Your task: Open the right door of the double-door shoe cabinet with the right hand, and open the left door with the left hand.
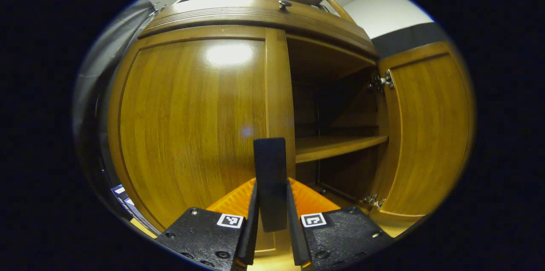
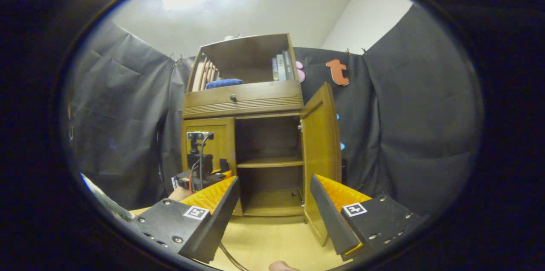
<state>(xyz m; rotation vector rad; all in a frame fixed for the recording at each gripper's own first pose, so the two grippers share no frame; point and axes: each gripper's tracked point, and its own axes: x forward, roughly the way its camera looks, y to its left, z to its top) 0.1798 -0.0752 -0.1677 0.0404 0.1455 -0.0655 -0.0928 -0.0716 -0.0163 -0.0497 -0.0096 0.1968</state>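
- Against the booth's back wall stands the brown wooden double-door shoe cabinet (image 2: 247,135); its right door (image 2: 319,152) is swung wide.
- Left door (image 1: 191,122) is flush shut.
- Left gripper (image 1: 272,203) pinches the door's dark upright handle (image 1: 270,177).
- Right gripper (image 2: 274,215) gapes wide, holding nothing, well back from the cabinet.

Glossy wooden shoe cabinet (image 1: 191,109); shiny metal hinges (image 1: 385,80).

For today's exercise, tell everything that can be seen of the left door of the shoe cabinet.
The left door is a glossy, brown, wood-look panel with a raised frame around a flat centre and vertical grain. It hangs upright and is shut, flush under the drawer front. A dark upright handle sits at its inner edge, and the left claw is closed on that handle. In the right gripper view the door stands beside the open compartment.
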